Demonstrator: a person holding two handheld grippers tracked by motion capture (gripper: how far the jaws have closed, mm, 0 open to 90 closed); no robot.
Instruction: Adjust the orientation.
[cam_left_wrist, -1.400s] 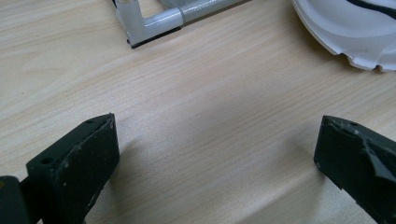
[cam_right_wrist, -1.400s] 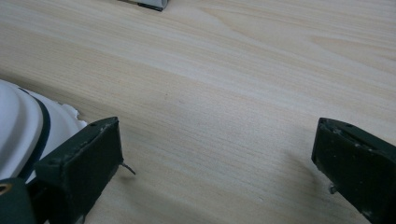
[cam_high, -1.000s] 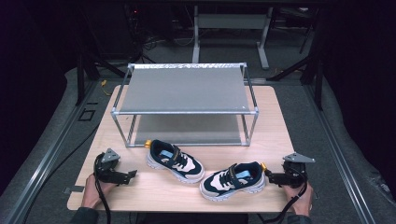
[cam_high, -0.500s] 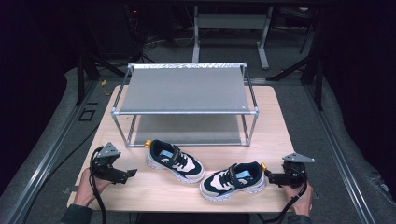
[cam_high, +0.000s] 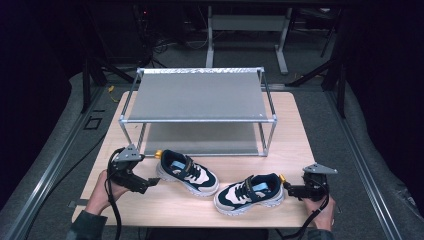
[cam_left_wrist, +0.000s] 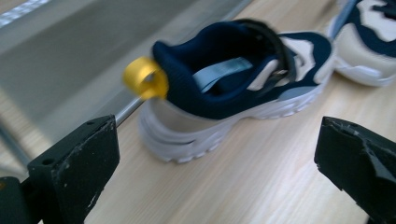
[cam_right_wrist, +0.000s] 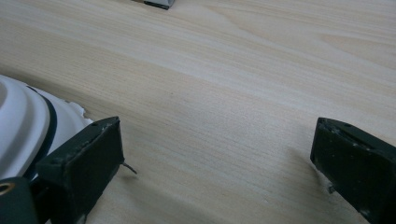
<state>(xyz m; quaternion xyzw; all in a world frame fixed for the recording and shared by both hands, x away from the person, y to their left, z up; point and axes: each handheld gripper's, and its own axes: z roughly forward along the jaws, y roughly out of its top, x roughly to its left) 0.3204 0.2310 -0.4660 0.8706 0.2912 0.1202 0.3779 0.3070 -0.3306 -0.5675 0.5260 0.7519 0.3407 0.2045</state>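
Two navy, white and beige sneakers lie on the wooden table. The left shoe has a yellow heel loop pointing toward the rack. My left gripper is just left of that heel, open and apart from it. In the left gripper view the heel and its yellow loop sit between and beyond the wide-open left gripper. The right shoe lies with its heel toward my right gripper. The right gripper is open over bare wood, the white sole beside its left jaw.
A two-tier metal shoe rack with grey shelves stands at the back of the table, its front rail close behind the left shoe. Bare wood lies along the front edge. Dark floor and stands surround the table.
My left gripper has shifted right and slightly away from the person, closing in on the left shoe's heel. The right gripper and both shoes have stayed put.
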